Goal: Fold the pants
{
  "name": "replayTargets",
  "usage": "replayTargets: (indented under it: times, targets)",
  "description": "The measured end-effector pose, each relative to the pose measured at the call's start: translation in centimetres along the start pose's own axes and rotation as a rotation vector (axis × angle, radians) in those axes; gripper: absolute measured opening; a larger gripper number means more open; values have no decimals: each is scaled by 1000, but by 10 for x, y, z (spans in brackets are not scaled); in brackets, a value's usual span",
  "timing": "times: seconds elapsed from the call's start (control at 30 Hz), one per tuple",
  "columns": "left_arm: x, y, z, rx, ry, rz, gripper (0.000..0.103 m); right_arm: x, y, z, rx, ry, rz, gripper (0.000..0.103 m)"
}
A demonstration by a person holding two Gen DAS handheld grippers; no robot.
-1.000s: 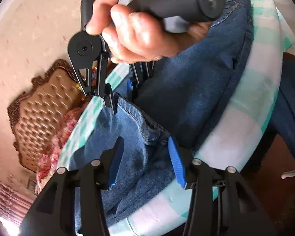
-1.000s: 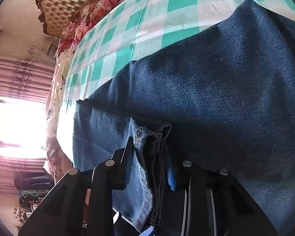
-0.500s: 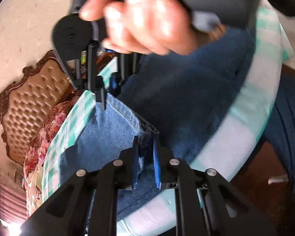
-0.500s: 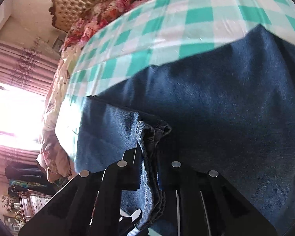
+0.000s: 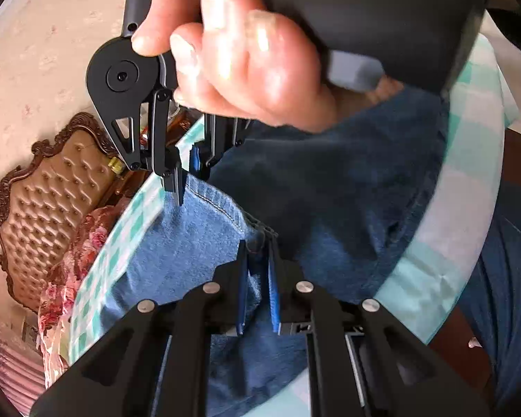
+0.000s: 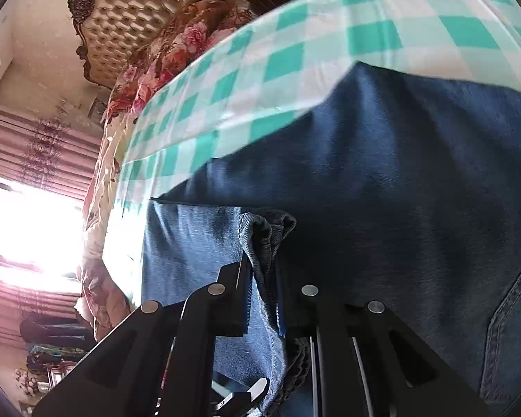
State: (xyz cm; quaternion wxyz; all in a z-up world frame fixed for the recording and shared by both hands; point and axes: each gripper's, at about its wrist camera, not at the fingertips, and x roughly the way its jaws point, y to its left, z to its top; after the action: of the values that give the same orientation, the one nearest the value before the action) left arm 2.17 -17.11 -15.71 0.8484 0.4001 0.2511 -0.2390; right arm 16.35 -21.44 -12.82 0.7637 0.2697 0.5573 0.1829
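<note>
Blue denim pants [image 5: 330, 208] lie on a table with a green-and-white checked cloth [image 5: 469, 160]. My left gripper [image 5: 257, 271] is shut on the lighter inside-out hem edge of the pants [image 5: 191, 243]. My right gripper [image 5: 187, 173] shows in the left wrist view, held by a hand, and is shut on the same hem edge further along. In the right wrist view my right gripper [image 6: 264, 278] pinches a bunched fold of the pants [image 6: 399, 191], and the checked cloth [image 6: 295, 52] lies beyond.
A tufted brown headboard [image 5: 52, 180] and a floral bedspread [image 5: 87, 236] stand beyond the table. A bright window with pink curtains [image 6: 27, 229] is at the left. The table's edge [image 5: 444, 288] curves at the right, with dark floor below.
My left gripper has closed from open onto the pants' hem edge. My right gripper has tightened on its fold. Both have lifted and shifted the edge.
</note>
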Motion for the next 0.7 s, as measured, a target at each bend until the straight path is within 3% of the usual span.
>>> replayTargets:
  times: [0.47, 0.5, 0.57, 0.6, 0.7]
  targets:
    - [10, -8, 0, -7, -2, -24, 14, 7, -19, -5, 19, -13, -46, 12]
    - [10, -6, -1, -14, -5, -25, 17, 10, -19, -7, 10, -19, -61, 12]
    - [6, 3, -2, -67, -20, -65, 34, 11, -15, -9, -17, -35, -84, 12]
    - [2, 8, -3, -103, -31, -75, 48, 12, -12, -9, -31, -43, -102, 12]
    - [-28, 39, -19, -260, -99, -73, 52, 10, -1, -14, -93, -83, -188, 12]
